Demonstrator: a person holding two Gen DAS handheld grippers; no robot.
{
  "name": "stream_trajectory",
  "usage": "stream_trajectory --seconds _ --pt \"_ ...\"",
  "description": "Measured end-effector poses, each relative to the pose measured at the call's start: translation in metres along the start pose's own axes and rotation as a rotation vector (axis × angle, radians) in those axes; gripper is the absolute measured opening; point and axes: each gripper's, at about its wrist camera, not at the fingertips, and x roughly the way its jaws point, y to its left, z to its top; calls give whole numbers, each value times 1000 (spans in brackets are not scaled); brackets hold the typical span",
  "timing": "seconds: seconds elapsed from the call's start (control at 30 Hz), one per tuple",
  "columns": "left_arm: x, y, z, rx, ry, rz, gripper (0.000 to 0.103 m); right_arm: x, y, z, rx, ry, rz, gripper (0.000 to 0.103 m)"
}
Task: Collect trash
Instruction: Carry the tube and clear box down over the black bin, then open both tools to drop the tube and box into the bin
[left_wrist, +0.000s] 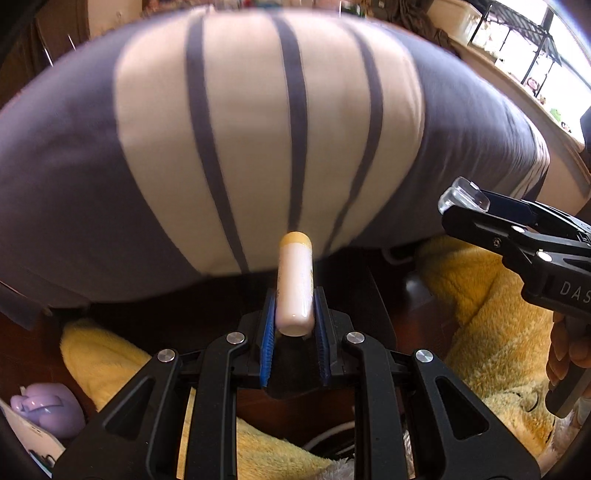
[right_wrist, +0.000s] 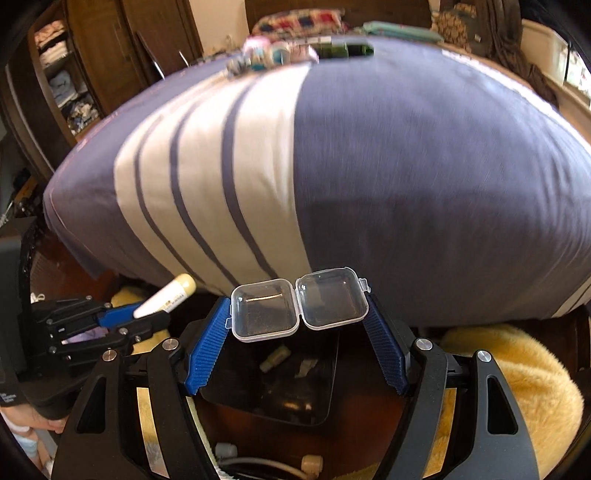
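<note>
My left gripper (left_wrist: 294, 314) is shut on a small white tube with a yellow cap (left_wrist: 295, 284), held upright in front of the bed; the tube also shows in the right wrist view (right_wrist: 166, 295). My right gripper (right_wrist: 299, 306) is shut on a clear plastic hinged case (right_wrist: 299, 304), which lies spread open between the blue pads; it also shows in the left wrist view (left_wrist: 463, 195). Below the right gripper a black bin (right_wrist: 328, 402) stands on the floor with a few scraps inside.
A bed with a grey and cream striped cover (right_wrist: 332, 166) fills the view ahead. Yellow plush blankets (right_wrist: 509, 373) lie on the dark wood floor on both sides. A purple plastic object (left_wrist: 44, 406) sits low left. Clutter (right_wrist: 280, 51) lies on the bed's far side.
</note>
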Motion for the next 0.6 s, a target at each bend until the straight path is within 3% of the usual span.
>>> stream_trajectory --seconds 0.27,0.6 --pt "52 8 -18 -36 149 -48 18 49 -13 -22 69 149 25 73" --pt "84 9 -21 -50 242 -84 18 96 -14 -33 134 290 67 74"
